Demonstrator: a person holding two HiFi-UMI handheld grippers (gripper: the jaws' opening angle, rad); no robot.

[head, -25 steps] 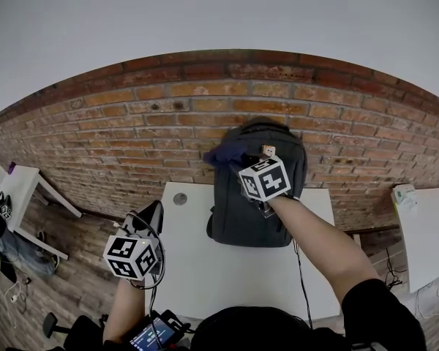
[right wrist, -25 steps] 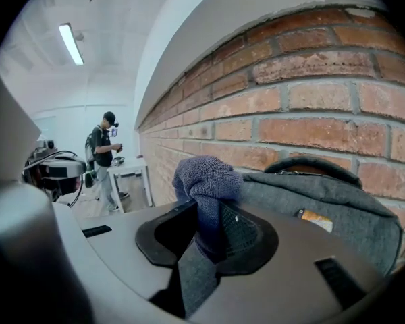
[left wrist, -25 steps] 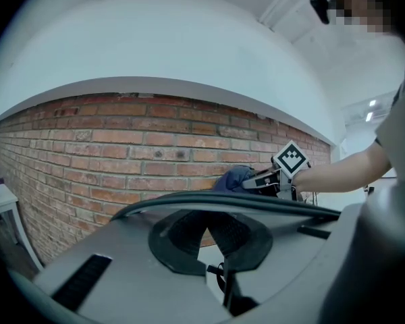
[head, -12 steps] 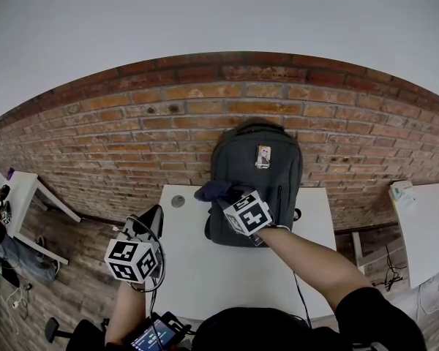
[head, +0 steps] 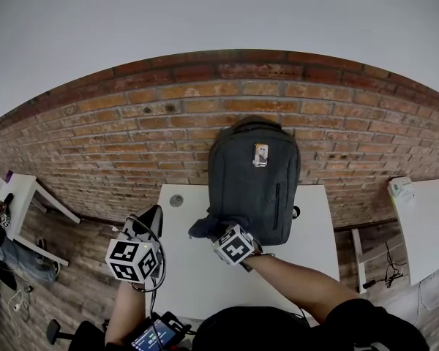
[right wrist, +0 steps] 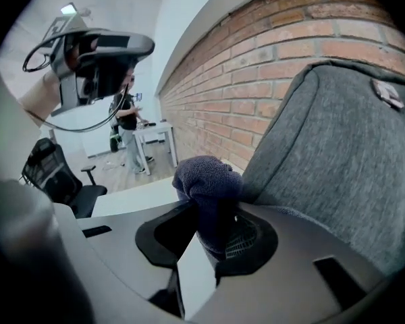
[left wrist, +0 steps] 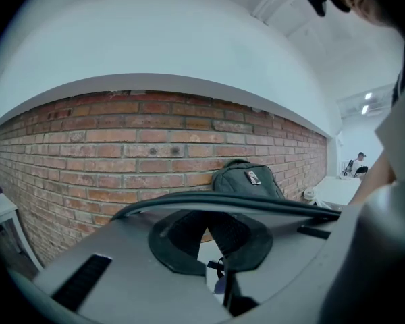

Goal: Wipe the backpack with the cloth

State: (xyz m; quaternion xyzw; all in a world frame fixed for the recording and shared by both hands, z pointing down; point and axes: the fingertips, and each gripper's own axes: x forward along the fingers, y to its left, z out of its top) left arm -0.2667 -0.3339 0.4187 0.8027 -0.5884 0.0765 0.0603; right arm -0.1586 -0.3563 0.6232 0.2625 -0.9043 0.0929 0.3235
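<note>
A dark grey backpack [head: 252, 185] stands upright on the white table [head: 205, 284], leaning against the brick wall. My right gripper [head: 214, 232] is shut on a dark blue cloth [head: 205, 227] at the backpack's lower left corner. In the right gripper view the bunched cloth [right wrist: 206, 181] sticks out past the right gripper [right wrist: 212, 231] and touches the backpack [right wrist: 337, 154] beside it. My left gripper [head: 148, 224] hangs off the table's left edge, shut on nothing. The left gripper [left wrist: 209, 238] points toward the distant backpack [left wrist: 246, 181].
The brick wall [head: 132, 137] runs behind the table. A round cable hole [head: 176, 200] lies in the table's far left corner. Other white tables stand at the left [head: 22, 189] and right [head: 432, 225]. An office chair [right wrist: 50, 174] and a person [right wrist: 128, 130] are off to the left.
My right gripper has dragged the cloth down the backpack's front, from near the top to its lower left corner. The left gripper has stayed put.
</note>
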